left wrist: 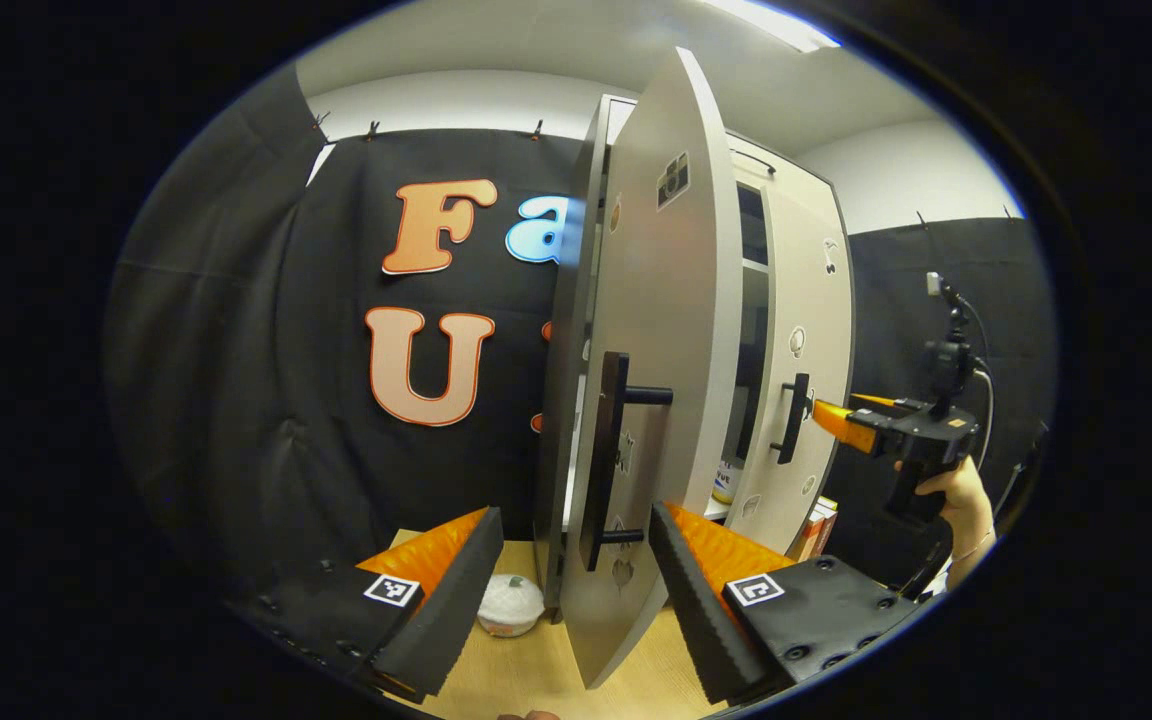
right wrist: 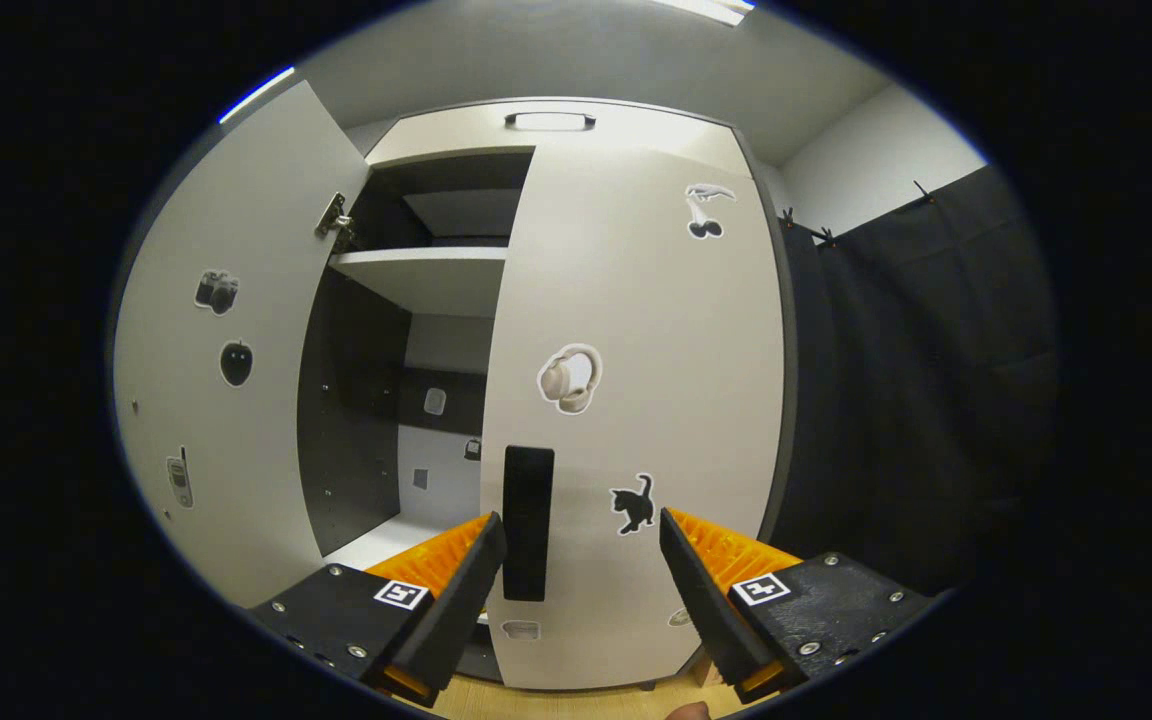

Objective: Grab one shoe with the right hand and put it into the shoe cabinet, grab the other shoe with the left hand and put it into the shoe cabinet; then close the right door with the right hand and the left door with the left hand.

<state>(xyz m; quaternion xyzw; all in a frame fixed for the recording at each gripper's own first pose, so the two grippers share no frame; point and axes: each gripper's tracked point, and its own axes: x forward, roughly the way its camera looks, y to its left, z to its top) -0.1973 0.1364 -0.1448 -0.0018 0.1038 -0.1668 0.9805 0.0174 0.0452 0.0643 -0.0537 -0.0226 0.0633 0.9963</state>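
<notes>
Left gripper view: left tool [left wrist: 576, 560] open, fingers either side of left door [left wrist: 651, 400], w/ its handle [left wrist: 608, 460] at 12 o'clock, not touching. Right tool [left wrist: 836, 415] at 3 o'clock, near right door handle [left wrist: 792, 418]. Right gripper view: right tool [right wrist: 581, 560] open, right door [right wrist: 636, 400] nearly shut, handle [right wrist: 527, 520] betw. fingers, no contact. Cabinet [right wrist: 436, 270] interior at 10 o'clock; shoes can't be made out.

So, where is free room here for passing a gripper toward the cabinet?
A tall gap lies between the left door and the right door, with a bare shelf inside. Crowded: the left gripper straddles the left door's edge, beside a small white object.
</notes>
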